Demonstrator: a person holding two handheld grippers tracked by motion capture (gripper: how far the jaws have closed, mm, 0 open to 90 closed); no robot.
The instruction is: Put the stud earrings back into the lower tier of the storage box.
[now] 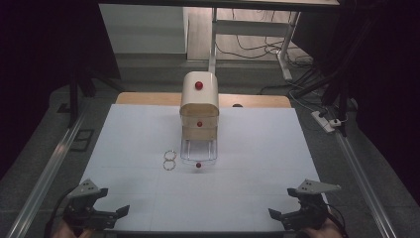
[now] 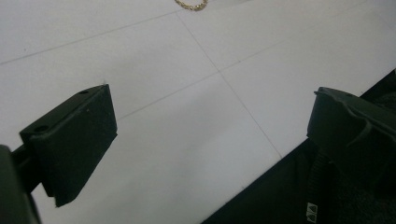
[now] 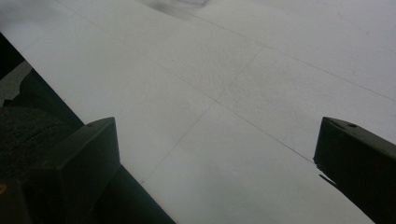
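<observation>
My left gripper (image 1: 106, 212) and right gripper (image 1: 285, 214) rest spread and empty at the frame's lower corners, clear of the work. The 2 gold bracelets (image 1: 170, 160) lie mid-frame, just left of the wooden cabinet's (image 1: 199, 106) pulled-out clear drawer (image 1: 198, 152), apparently ready for stowing.

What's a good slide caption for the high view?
Open drawer of wooden box, two rings beside it, grippers waiting.

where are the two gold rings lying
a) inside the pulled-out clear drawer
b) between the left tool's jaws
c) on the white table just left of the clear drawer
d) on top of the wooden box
c: the gold rings lie on the white table beside the left wall of the clear drawer, outside it.
</observation>
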